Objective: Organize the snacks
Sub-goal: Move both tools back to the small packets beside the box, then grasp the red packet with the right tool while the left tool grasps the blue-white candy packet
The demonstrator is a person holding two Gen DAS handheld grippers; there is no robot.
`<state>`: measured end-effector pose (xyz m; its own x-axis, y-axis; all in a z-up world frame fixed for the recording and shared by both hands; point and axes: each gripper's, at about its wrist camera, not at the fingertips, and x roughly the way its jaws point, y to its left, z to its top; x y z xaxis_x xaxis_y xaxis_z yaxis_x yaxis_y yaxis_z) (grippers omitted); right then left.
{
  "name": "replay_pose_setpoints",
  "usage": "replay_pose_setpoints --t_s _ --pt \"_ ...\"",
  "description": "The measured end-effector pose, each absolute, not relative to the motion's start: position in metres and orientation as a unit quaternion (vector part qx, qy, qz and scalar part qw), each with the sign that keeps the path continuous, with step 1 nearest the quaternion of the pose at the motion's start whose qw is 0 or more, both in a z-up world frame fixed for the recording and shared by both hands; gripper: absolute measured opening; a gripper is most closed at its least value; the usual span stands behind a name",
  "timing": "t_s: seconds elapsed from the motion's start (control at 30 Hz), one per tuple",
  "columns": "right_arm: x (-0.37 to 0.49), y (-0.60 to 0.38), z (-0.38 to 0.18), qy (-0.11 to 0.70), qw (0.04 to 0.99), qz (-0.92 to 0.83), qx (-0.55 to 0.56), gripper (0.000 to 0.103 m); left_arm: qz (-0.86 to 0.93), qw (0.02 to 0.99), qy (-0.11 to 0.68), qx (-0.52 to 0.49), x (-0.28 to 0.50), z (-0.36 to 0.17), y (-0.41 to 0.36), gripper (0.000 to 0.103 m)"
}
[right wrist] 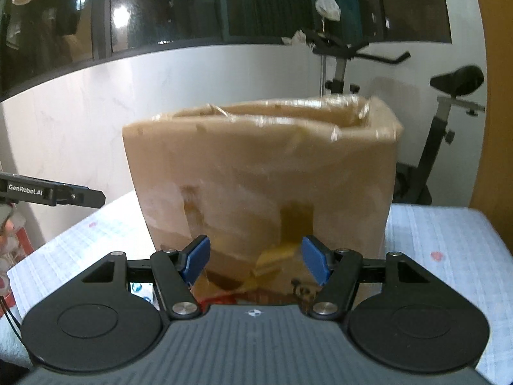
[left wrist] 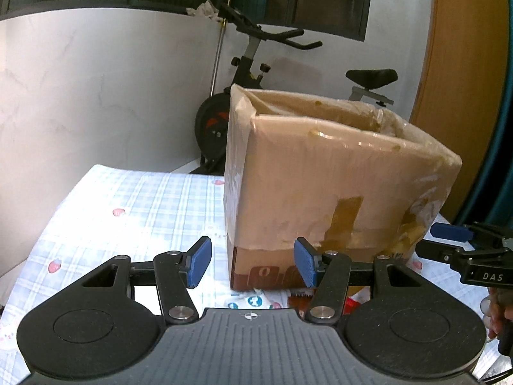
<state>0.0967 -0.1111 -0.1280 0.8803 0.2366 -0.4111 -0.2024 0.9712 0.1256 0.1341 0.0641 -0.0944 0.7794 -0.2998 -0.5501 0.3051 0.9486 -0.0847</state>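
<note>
left wrist view: the left gripper [left wrist: 252, 263] has its blue fingers [left wrist: 200, 261] standing apart with nothing between them. just beyond the fingers, and offset toward the right finger, an open-topped cardboard box [left wrist: 336, 179] wrapped in glossy tape stands upright on a worktop covered by a pale blue checked cloth [left wrist: 128, 211]. below the gap of the fingers, at the foot of the box, small snack packets [left wrist: 253, 301] with blue and white print lie on the cloth, and a red packet [left wrist: 354, 304] shows under the right finger. the right gripper [left wrist: 461, 240] comes in at the right edge, beside the box's corner, with part of a hand [left wrist: 495, 314] under it. an exercise bike [left wrist: 243, 73] stands behind the box by a white wall.

right wrist view: the right gripper [right wrist: 256, 263] also has its fingers [right wrist: 315, 264] apart and empty, the box [right wrist: 263, 173] directly ahead of them, blurred. a packet shows under the left finger, but it is too hidden to name.
</note>
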Motion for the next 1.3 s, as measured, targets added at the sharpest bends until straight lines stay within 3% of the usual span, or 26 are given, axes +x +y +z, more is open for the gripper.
replay_pose_setpoints --t_s 0.87,1.3 --pt "0.104 -0.109 -0.2 0.317 0.939 0.129 0.034 0.067 -0.156 0.918 0.365 0.014 0.131 -0.152 0.064 0.059" --pt "0.143 -0.064 -0.208 0.347 0.92 0.18 0.016 0.067 -0.149 0.908 0.391 -0.003 0.142 -0.168 0.055 0.059"
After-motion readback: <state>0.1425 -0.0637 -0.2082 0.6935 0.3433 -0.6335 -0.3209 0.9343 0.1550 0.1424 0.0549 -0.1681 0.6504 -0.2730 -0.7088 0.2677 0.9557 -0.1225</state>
